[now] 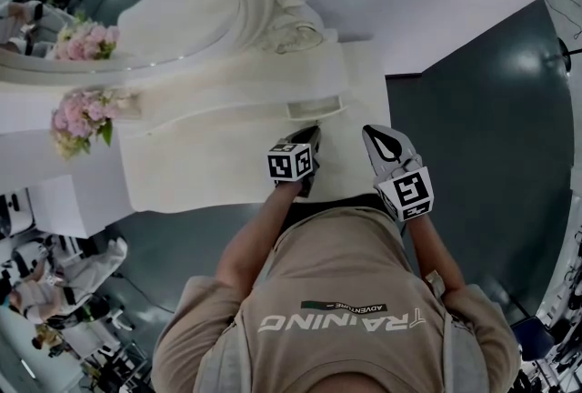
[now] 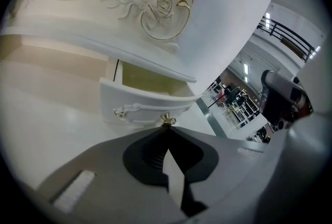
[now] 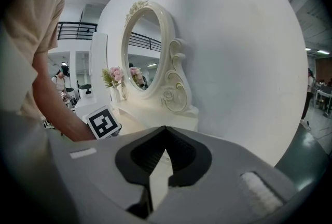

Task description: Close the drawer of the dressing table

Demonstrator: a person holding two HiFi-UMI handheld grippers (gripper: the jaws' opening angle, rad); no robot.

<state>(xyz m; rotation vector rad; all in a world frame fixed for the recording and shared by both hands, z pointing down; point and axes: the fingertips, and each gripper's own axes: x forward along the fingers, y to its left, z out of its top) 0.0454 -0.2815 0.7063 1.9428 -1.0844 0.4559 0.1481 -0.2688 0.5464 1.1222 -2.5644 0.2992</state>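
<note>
Plainly the closing push is about to begin. The white dressing table (image 1: 227, 155) fills the space in front of the person, with its oval mirror (image 3: 139, 52) set in a carved frame and a bunch of pink flowers (image 1: 77, 118) off to the left. Below the carved rose panel a small drawer (image 2: 140, 106) stands pulled out toward the person, and its pale interior shows behind the drawer front.

The left hand-held gripper (image 2: 167, 127) points straight at that front. Its jaws are brought together with nothing between them, and the tips sit right at the little brass knob (image 2: 167, 120). Whether they press on the knob or stop just short of it cannot be told.

The right hand-held gripper (image 3: 165, 128) hangs to the right, clear of the furniture. Its jaws are also closed and it carries nothing.

The next move, as I judge it, is a straight, level push by the left hand-held gripper along the drawer's line of travel. It should stay centred on or beside the knob so the front does not skew and jam, and it should go on until the front sits flush.
</note>
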